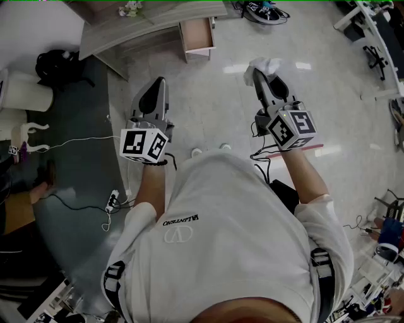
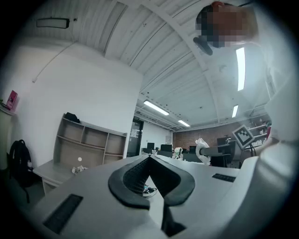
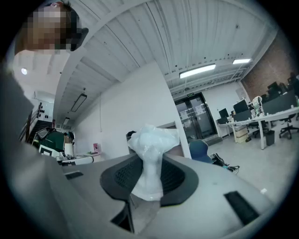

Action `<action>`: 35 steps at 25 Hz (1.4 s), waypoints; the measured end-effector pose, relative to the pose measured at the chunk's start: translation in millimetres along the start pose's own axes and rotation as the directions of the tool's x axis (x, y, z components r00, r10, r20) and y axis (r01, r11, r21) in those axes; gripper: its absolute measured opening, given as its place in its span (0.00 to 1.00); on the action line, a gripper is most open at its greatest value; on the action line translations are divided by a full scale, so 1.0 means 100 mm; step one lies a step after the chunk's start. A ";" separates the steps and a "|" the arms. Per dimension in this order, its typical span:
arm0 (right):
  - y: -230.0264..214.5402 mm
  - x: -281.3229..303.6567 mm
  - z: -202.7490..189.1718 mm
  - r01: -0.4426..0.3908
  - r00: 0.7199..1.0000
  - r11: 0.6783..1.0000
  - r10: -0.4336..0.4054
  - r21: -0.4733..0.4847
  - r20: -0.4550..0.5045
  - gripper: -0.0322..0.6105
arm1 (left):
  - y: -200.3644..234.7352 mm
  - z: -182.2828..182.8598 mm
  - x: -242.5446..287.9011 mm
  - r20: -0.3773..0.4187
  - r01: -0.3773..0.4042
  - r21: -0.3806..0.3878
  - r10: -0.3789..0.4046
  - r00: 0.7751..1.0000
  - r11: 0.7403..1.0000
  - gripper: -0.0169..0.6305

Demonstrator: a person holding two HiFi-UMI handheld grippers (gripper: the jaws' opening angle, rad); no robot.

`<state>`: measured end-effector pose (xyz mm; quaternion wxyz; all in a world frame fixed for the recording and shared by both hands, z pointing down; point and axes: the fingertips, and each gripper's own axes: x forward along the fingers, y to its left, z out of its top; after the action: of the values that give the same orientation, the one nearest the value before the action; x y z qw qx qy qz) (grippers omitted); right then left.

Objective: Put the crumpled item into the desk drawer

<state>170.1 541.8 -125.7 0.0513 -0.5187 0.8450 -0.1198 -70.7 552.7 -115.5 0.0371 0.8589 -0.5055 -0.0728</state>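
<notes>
In the head view my right gripper (image 1: 260,74) is held out over the floor, shut on a crumpled white item (image 1: 265,65) that bulges past its tips. The right gripper view shows that crumpled item (image 3: 152,149) pinched between the dark pads (image 3: 180,179) of the right gripper (image 3: 152,163). My left gripper (image 1: 158,85) is alongside it, shut and empty; in the left gripper view the left gripper (image 2: 150,157) has its tips touching. An open desk drawer (image 1: 197,35) sticks out from under the grey desk (image 1: 151,25), ahead of both grippers.
A black backpack (image 1: 60,63) and a white bin (image 1: 25,91) stand at the left by the desk's end. A power strip with its cable (image 1: 112,200) lies on the dark floor strip. Small crumpled things (image 1: 131,9) lie on the desk. An open shelf unit (image 2: 88,144) lines the wall.
</notes>
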 end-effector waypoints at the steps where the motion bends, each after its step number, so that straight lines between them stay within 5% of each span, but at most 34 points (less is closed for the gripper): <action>1: 0.01 0.00 0.00 -0.003 1.000 1.000 0.003 0.007 -0.001 0.21 | 0.00 0.01 0.00 0.000 -0.001 -0.001 0.001 1.000 1.000 0.03; 35: 0.78 0.40 -0.31 0.045 0.997 0.999 -0.046 -0.026 -0.054 0.21 | 0.71 -0.07 -0.40 -0.004 0.053 -0.069 -0.053 0.999 0.996 0.03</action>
<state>78.0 544.8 -113.9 0.0191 -0.5351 0.8354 -0.1244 -150.1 553.3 -95.3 0.0661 0.8705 -0.4797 -0.0884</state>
